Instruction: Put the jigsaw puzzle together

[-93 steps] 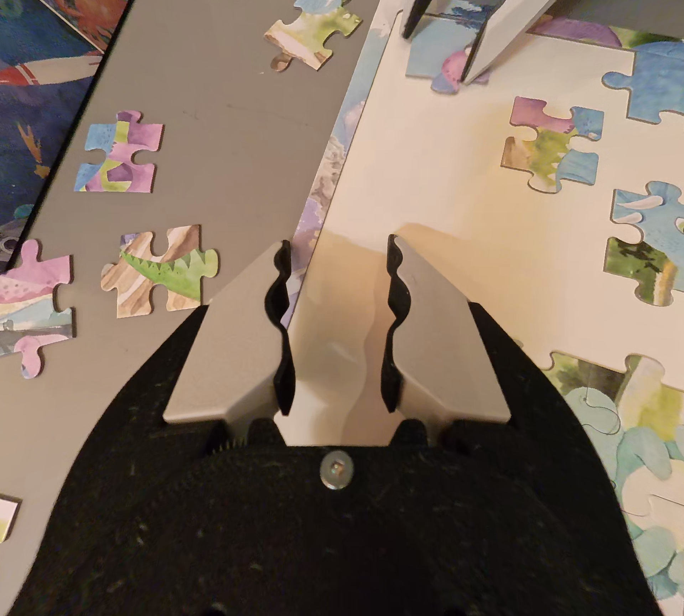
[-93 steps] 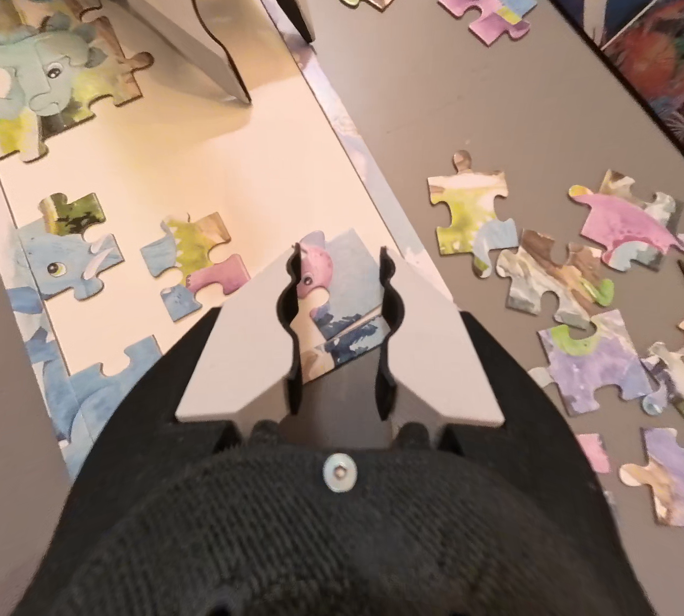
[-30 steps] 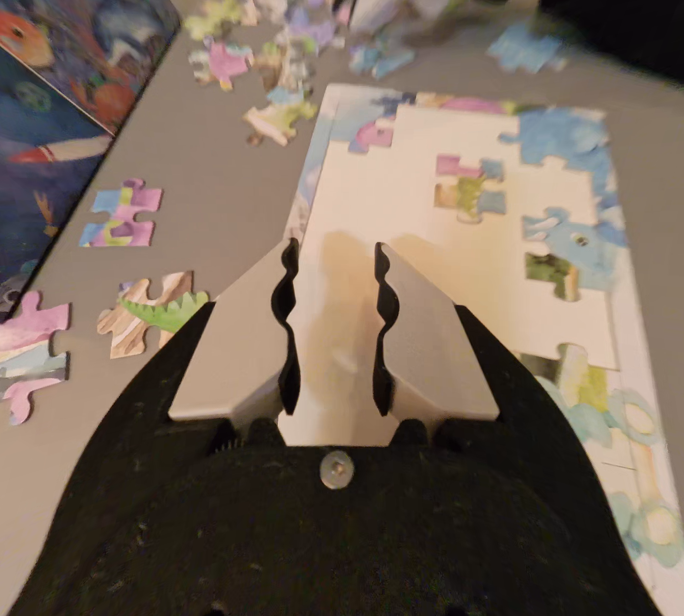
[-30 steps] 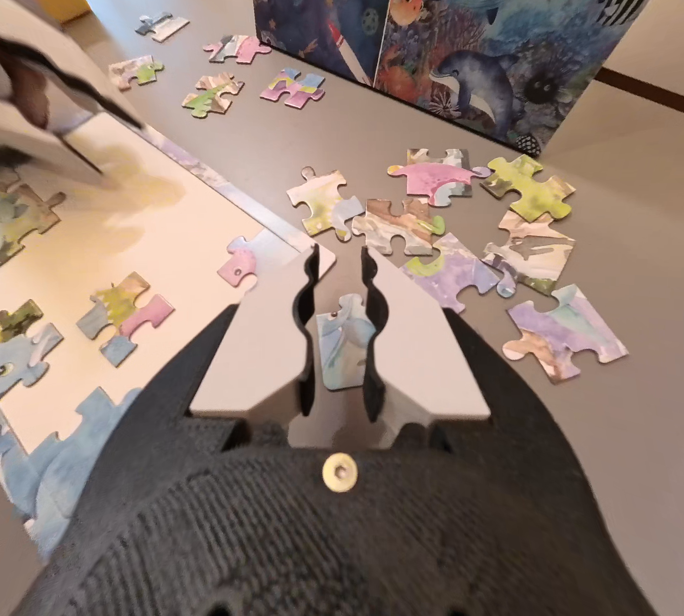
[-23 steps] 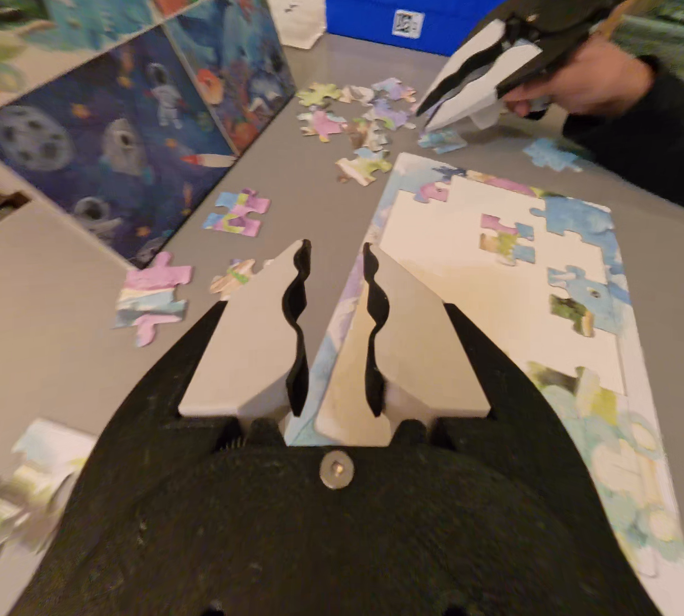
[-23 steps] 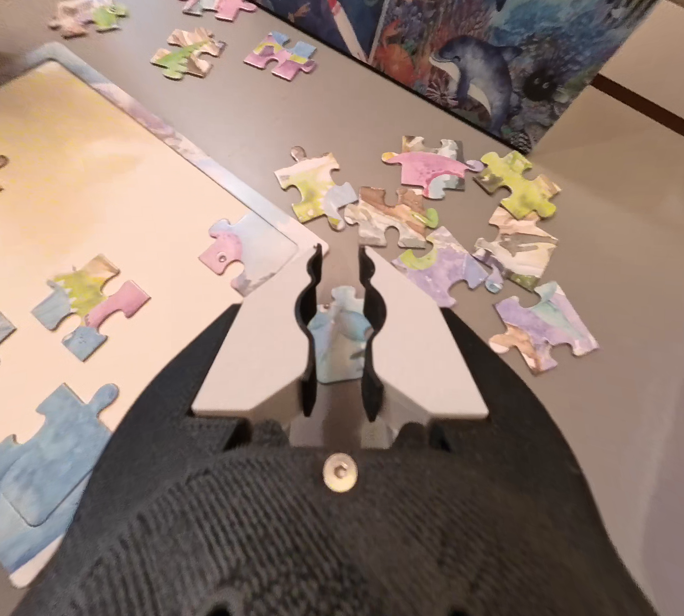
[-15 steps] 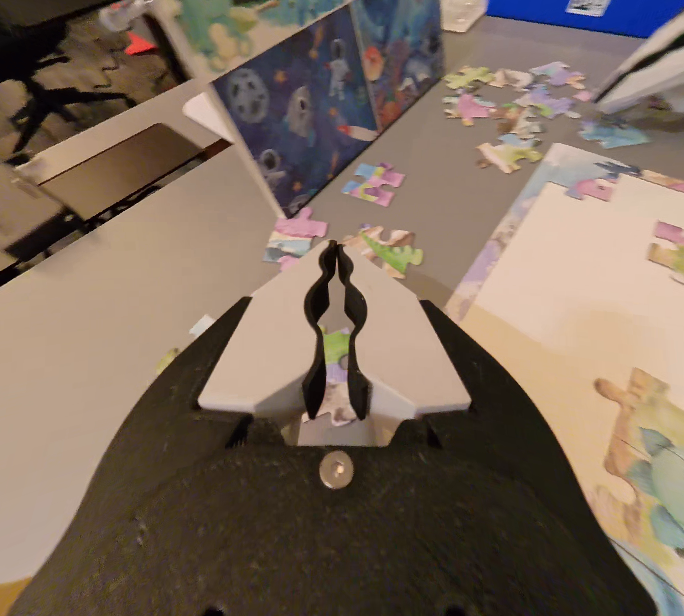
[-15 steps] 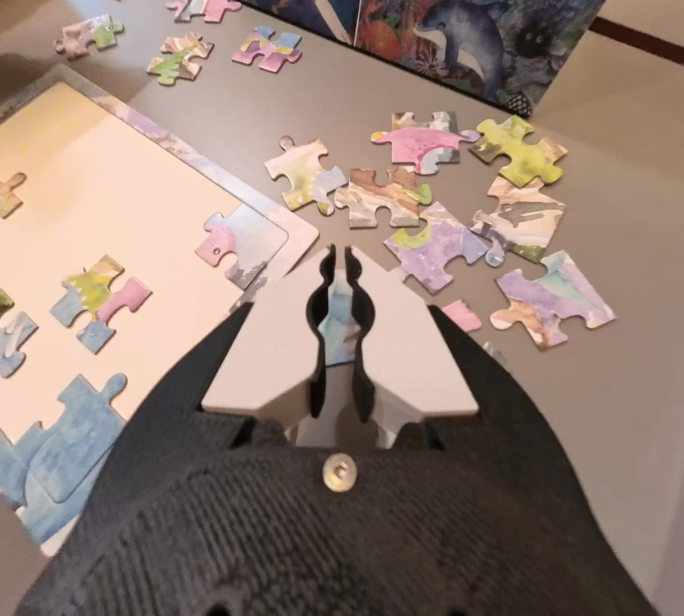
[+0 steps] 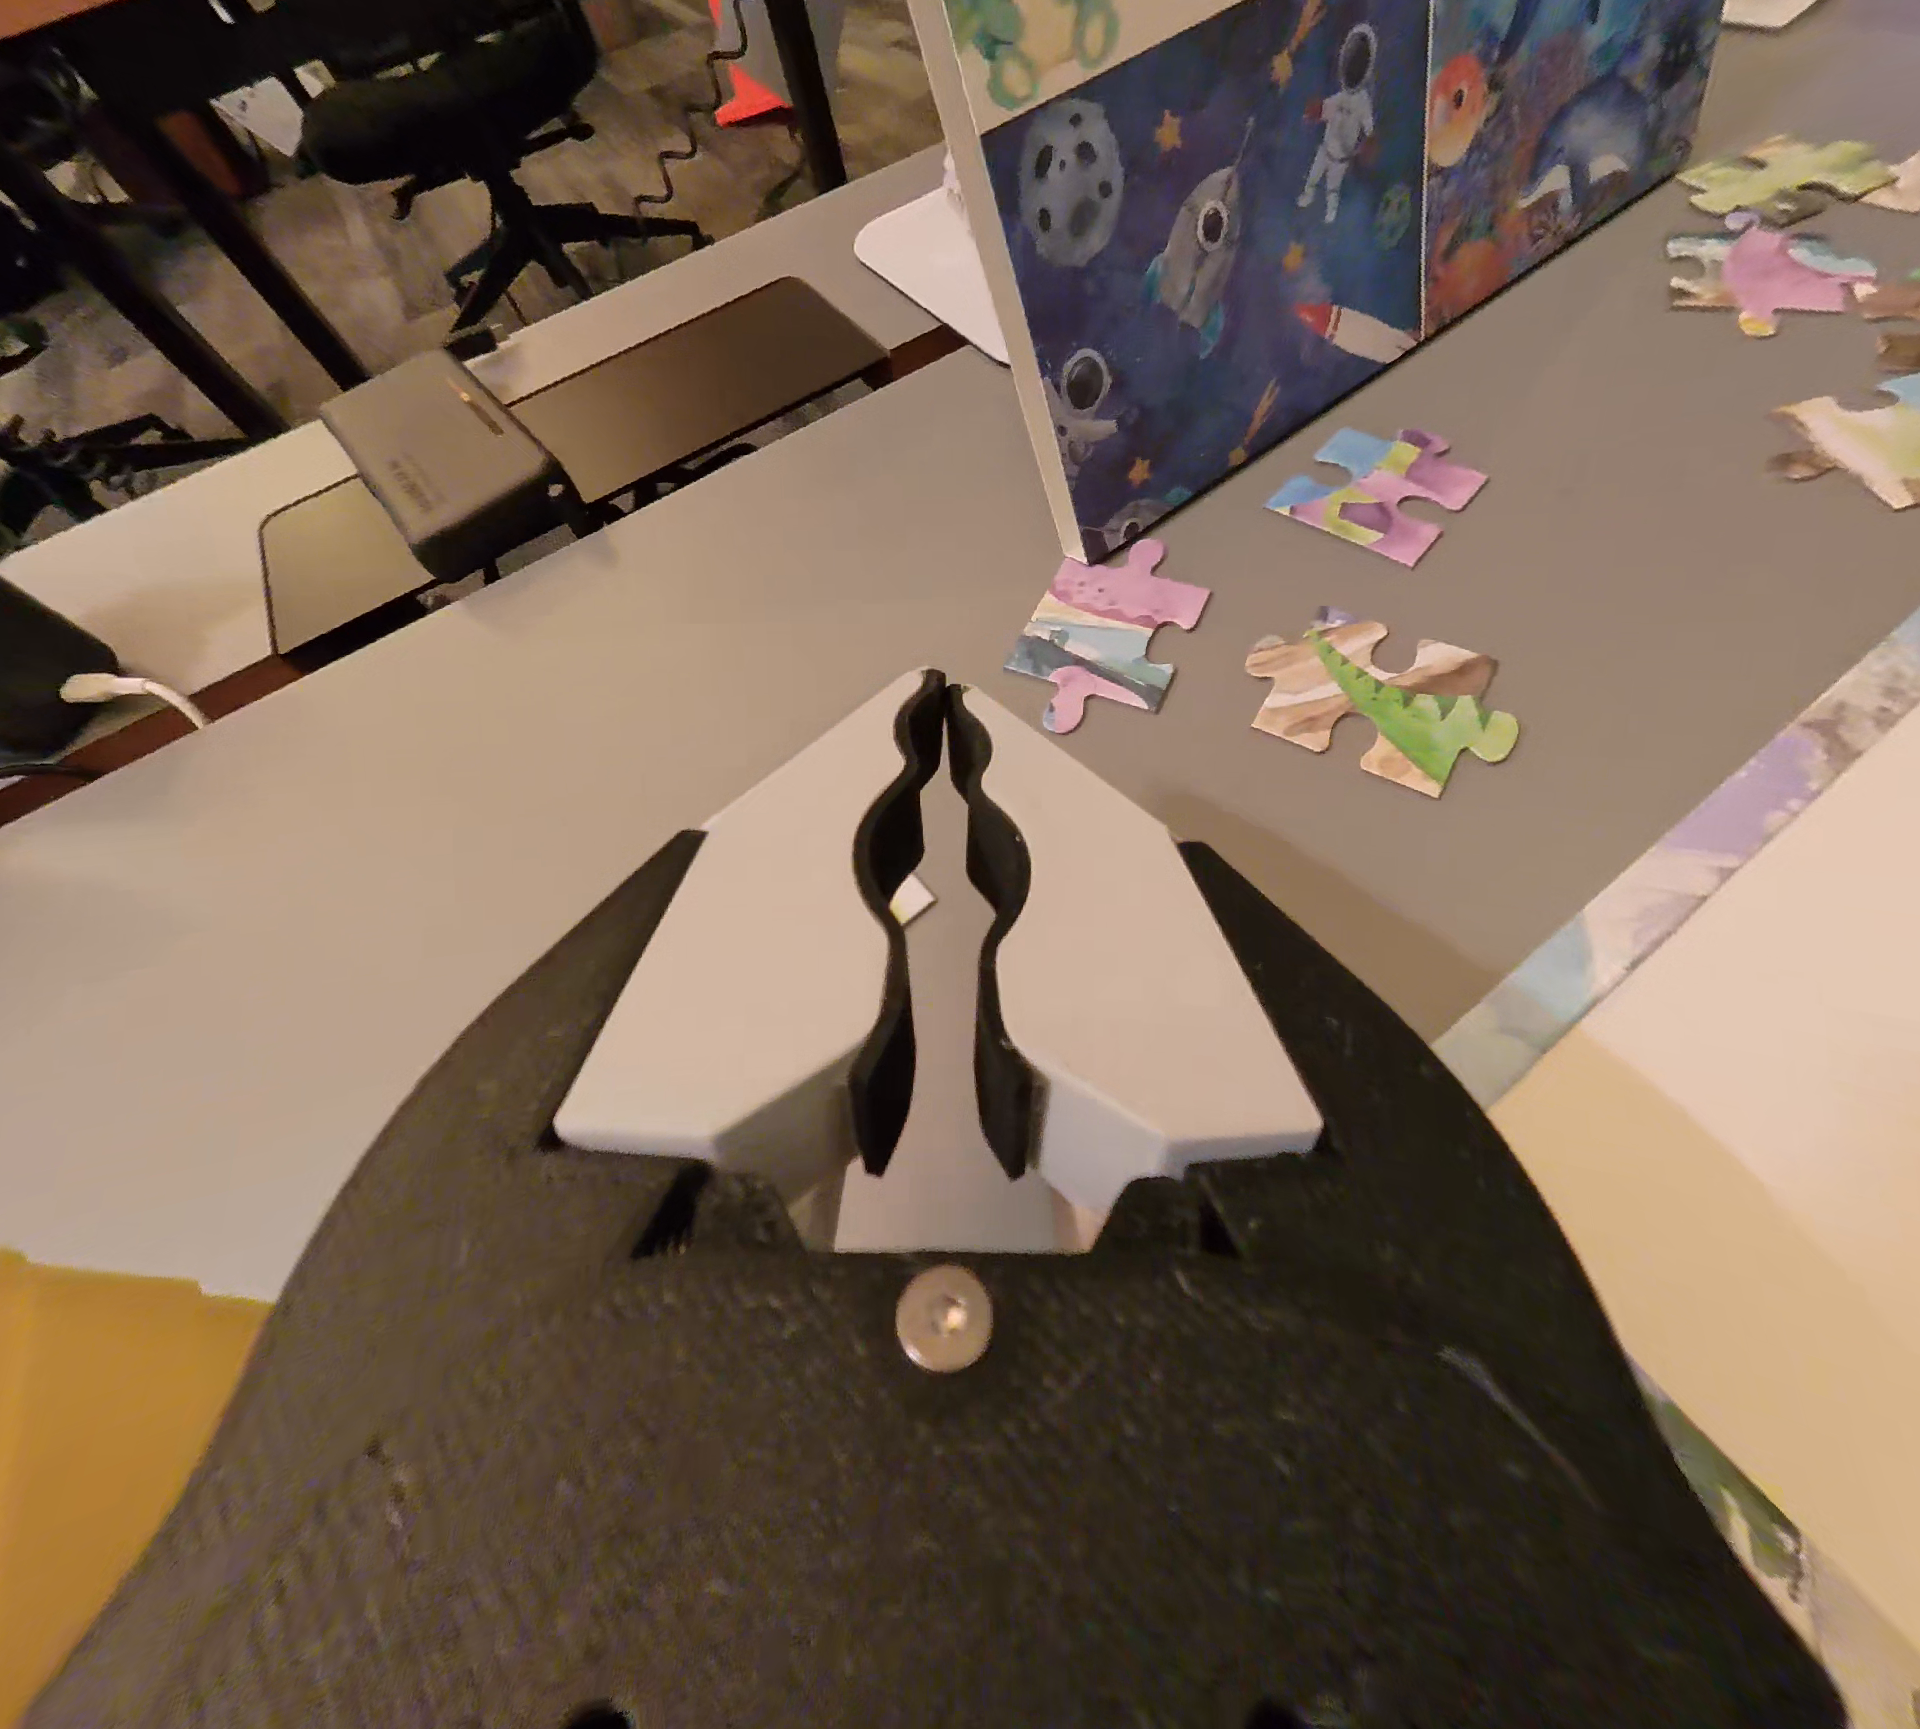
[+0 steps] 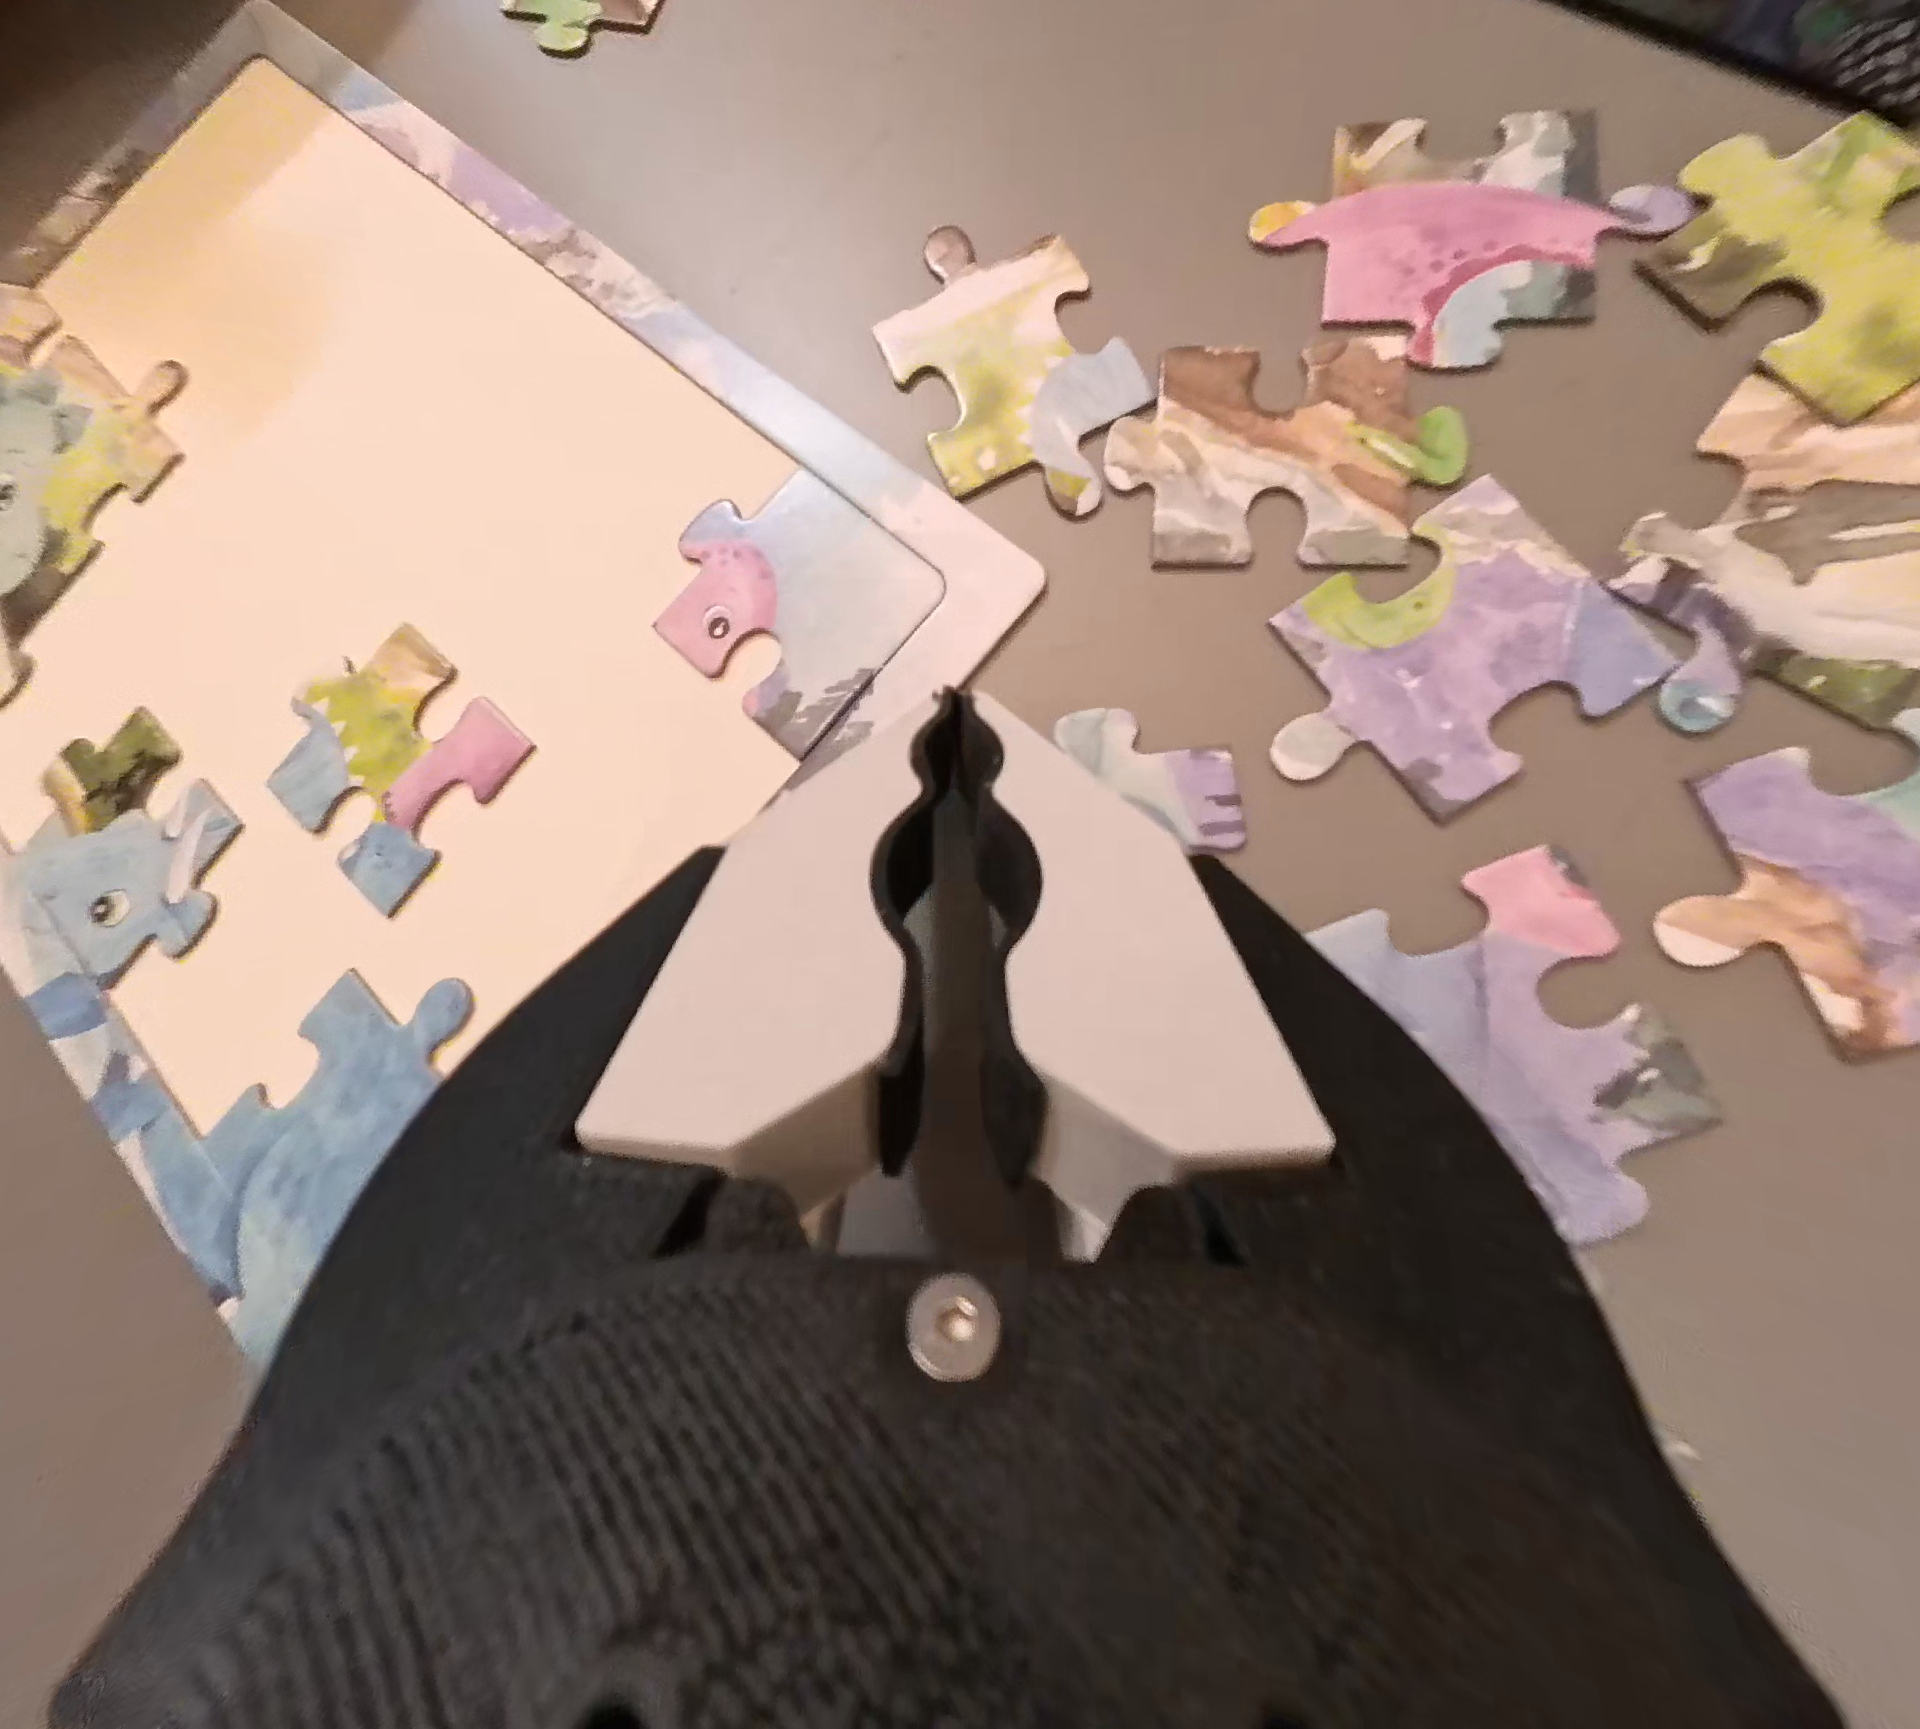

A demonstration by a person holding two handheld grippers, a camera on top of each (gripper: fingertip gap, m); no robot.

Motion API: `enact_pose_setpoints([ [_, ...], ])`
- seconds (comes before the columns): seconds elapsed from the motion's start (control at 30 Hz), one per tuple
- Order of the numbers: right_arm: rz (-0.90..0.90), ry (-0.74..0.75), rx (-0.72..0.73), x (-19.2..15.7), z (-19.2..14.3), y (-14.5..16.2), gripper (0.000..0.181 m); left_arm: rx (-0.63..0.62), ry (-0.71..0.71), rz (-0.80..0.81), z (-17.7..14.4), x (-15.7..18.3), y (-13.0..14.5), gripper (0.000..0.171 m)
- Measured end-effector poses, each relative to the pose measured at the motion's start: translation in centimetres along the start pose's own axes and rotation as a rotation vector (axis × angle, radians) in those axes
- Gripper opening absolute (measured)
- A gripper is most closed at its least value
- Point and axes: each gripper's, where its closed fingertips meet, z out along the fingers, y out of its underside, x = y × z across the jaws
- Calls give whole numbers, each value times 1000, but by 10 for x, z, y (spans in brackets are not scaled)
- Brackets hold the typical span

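Lying just ahead and right of your right gripper [image 10: 951, 703], the small blue-and-lilac piece [image 10: 1158, 780] rests flat on the grey table [image 10: 1039, 69], its long axis slanting toward the puzzle tray [image 10: 977, 573]'s corner. Both grippers' jaws are pressed together, empty. Your left gripper [image 9: 940, 687] points away toward the pink piece [image 9: 1112, 635]. Thin glossy card, knobbed edges.

1. Your left gripper [image 9: 943, 692] has pale grey wedge fingers with wavy black pads [image 9: 883, 931].
2. Your right gripper [image 10: 954, 705] looks alike.
3. Each black textured body carries one silver screw [image 9: 942, 1330].
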Motion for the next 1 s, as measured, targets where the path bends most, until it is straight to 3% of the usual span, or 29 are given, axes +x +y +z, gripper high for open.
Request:
enact_pose_setpoints([
  [0.43, 29, -299, -45, -45, -5, 12, 0, -52, 75, -22, 6, 9, 11, 8],
  [0.53, -1, -202, -7, -33, -8, 4, 0, -89, 84, 24, 9, 15, 16, 15],
  [0.6, -5, -143, 79, -24, -16, -10, 0, -152, 121, 68, 15, 23, 24, 25],
  [0.7, 38, -120, 196, -15, -28, -27, 0, -267, 207, 134, 27, 32, 39, 27],
  [1.0, 69, -96, 263, -6, -31, -35, 0, -342, 338, 33, 54, 37, 38, 24],
])
